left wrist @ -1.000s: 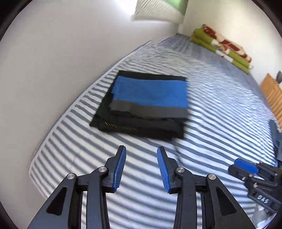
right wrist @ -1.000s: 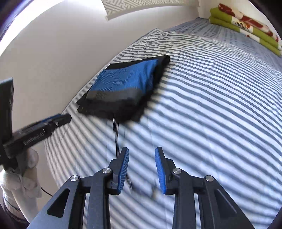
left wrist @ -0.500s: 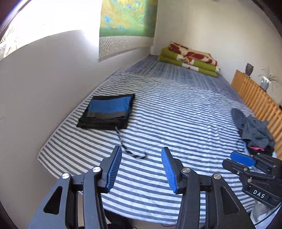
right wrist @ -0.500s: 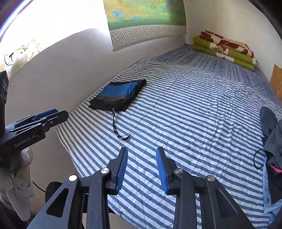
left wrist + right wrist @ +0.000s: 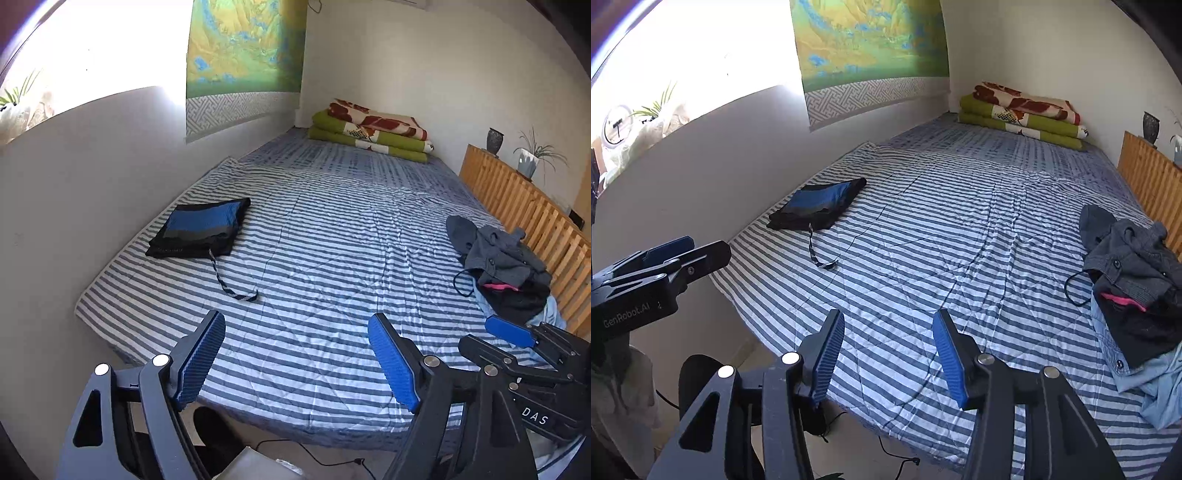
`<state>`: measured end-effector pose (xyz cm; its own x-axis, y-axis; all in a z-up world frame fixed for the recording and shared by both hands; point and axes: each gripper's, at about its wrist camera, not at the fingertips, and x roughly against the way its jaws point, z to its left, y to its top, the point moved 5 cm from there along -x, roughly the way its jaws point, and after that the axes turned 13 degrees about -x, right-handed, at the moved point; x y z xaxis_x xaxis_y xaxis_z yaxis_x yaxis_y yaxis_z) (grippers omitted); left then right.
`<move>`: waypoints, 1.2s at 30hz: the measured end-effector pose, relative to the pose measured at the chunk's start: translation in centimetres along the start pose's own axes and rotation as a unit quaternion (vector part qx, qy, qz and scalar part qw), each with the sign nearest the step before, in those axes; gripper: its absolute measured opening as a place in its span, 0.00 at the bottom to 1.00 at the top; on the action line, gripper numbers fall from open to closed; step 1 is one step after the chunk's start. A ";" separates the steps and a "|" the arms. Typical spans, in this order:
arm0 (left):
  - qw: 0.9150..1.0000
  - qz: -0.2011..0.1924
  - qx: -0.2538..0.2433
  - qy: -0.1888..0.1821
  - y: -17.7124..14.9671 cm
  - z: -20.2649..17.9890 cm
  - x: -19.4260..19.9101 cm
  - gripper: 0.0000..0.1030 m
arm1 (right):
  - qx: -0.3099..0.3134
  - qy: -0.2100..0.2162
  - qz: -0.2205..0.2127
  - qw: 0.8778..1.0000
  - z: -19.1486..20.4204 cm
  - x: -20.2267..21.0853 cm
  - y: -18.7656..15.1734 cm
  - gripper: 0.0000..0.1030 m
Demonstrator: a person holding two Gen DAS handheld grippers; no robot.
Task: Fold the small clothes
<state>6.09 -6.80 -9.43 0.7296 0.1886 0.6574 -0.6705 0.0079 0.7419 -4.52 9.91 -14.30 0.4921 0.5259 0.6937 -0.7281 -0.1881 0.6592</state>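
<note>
A folded black and blue garment (image 5: pixel 201 229) (image 5: pixel 818 206) lies on the striped bed near the left wall, with a striped drawstring (image 5: pixel 227 284) (image 5: pixel 816 254) trailing from it toward me. A heap of unfolded clothes (image 5: pixel 506 266) (image 5: pixel 1134 288), grey, black, pink and light blue, sits at the bed's right side. My left gripper (image 5: pixel 297 354) hangs open and empty over the bed's near edge. My right gripper (image 5: pixel 888 352) is open and empty too, beside the left one. Both are far back from the clothes.
The striped bed (image 5: pixel 332 240) fills the room's middle. Folded green and red blankets (image 5: pixel 373 129) lie at the far end. A wooden slatted rail (image 5: pixel 524 206) with a vase and a plant runs along the right. Cables lie on the floor below.
Both grippers have pulled well back from the folded garment to the bed's near edge, and their jaws have opened wider. The pile of clothes at the right has come into view.
</note>
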 end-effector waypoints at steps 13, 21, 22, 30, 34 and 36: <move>0.999 0.030 0.010 0.015 -2.8 1.8 -1.8 0.81 | -0.008 -0.008 0.002 1.000 -0.7 0.2 -2.1 0.51; 0.999 0.026 0.006 0.021 -2.7 2.0 -1.4 0.83 | -0.018 -0.016 0.005 1.000 -1.5 0.4 -2.8 0.51; 0.999 0.027 0.006 0.020 -2.7 2.0 -1.4 0.83 | -0.018 -0.016 0.006 1.000 -1.5 0.4 -2.9 0.51; 1.000 0.028 0.003 0.012 -2.6 1.8 -1.8 0.83 | -0.009 -0.021 0.002 1.000 -1.2 0.8 -3.1 0.51; 1.000 0.029 0.003 0.012 -2.7 1.8 -2.0 0.83 | -0.012 -0.020 0.003 1.000 -1.2 0.9 -3.2 0.51; 1.000 0.029 0.003 0.012 -2.7 1.8 -2.0 0.83 | -0.012 -0.020 0.003 1.000 -1.2 0.9 -3.3 0.51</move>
<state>6.69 -8.96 -12.48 0.6860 0.2113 0.6962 -0.7108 -0.0099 0.7034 -2.20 12.01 -16.19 0.5054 0.4911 0.7096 -0.7425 -0.1716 0.6475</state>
